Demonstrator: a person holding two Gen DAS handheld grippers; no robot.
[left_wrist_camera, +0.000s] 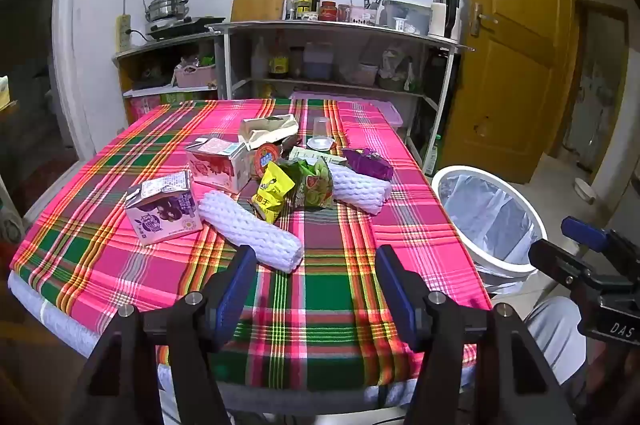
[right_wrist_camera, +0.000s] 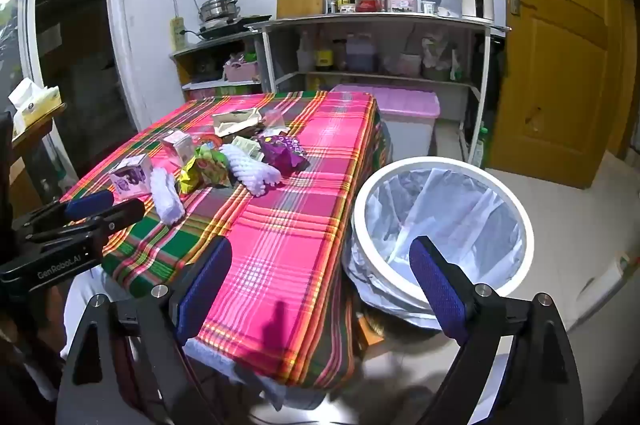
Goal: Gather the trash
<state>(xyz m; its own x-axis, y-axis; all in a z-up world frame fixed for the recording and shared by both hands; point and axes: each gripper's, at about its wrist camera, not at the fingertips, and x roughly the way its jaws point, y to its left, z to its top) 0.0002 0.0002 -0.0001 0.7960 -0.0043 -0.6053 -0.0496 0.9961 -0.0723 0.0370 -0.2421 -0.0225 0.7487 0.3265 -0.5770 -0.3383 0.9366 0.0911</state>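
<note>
Both tools hover short of the trash on the plaid desk (left_wrist_camera: 332, 309). The left hand-held gripper (left_wrist_camera: 316, 289) has its jaws spread wide with nothing between them, and the right hand-held gripper (right_wrist_camera: 320, 285) is wide and empty too. The nearest piece, a white foam sleeve (left_wrist_camera: 250, 231), lies just ahead of the left one; closing across its narrow width should grip best. Behind it sit 2 cartons, likely drink boxes, among snack wrappers (left_wrist_camera: 294, 185). The lined bin (right_wrist_camera: 440, 221) stands beside the desk's right edge, with open floor around it.
</note>
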